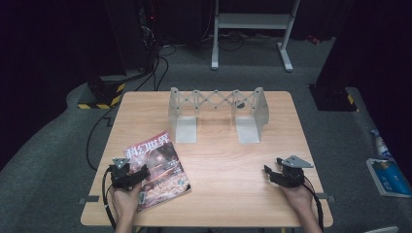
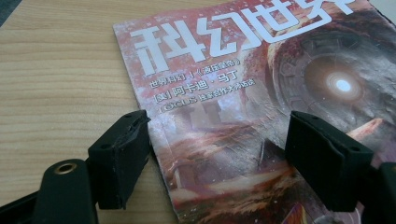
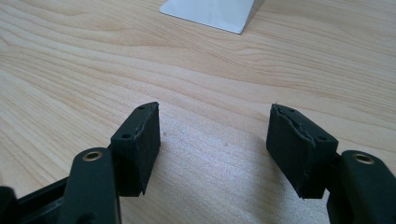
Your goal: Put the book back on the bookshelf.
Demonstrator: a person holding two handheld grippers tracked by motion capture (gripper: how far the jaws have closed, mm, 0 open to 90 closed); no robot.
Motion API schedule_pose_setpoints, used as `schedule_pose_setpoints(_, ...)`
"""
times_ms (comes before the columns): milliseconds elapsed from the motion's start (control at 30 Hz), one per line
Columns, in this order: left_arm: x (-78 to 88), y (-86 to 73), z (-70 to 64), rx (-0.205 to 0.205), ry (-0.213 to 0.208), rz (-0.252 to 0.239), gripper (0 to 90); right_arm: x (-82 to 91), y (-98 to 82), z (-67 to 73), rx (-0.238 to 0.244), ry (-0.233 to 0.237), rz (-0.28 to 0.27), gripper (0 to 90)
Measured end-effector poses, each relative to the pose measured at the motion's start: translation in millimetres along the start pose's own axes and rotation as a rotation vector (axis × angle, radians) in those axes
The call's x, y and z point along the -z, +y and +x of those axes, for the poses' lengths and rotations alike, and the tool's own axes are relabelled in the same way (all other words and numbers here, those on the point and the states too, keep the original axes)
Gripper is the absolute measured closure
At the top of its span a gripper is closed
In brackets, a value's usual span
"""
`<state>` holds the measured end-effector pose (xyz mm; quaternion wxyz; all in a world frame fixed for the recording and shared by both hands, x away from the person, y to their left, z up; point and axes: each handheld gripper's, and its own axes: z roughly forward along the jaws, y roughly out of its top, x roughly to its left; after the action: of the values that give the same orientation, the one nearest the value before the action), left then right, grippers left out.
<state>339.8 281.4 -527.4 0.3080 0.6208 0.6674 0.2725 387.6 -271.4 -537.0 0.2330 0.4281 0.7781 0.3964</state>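
Left gripper (image 1: 137,175): black plastic body with grey three-cornered plate, held in the left hand (image 1: 125,200) at the table's near left corner, angled forward and slightly inward. Jaws apart, straddling the near left edge of the magazine (image 2: 261,107); one black foam pad (image 2: 122,156) stands over bare wood just beside that edge, the other over the cover. Whether the pads touch the paper cannot be told.

Magazine: thin, glossy, reddish cover with large white characters, lying flat and skewed on the table's (image 1: 218,160) near left part.

Right gripper (image 1: 274,171): same build, held low at the near right, jaws apart over bare wood.

Table: pale wood-grain laminate, rectangular.

Rack (image 1: 217,112): grey metal, scissor-lattice back, two flat feet, at the far centre.
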Motion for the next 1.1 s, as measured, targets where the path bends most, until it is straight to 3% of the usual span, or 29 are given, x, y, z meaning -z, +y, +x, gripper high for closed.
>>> schedule_pose_setpoints(200, 3.3, -4.6, -1.9, 0.001, -0.005, -0.013, 22.5, 0.0, 0.0, 0.0, 0.0, 0.0, 0.0, 35.2)
schedule_pose_setpoints(500, 11.4, -9.4, -7.2, 0.002, -0.004, 0.008, 23.2, 0.0, 0.0, 0.0, 0.0, -0.001, 0.0, 35.0)
schedule_pose_setpoints(1100, 21.8, -19.4, -14.5, -0.012, -0.023, 0.007, 23.3, 0.0, -0.1, 0.0, -0.001, 0.0, 0.0, 35.0)
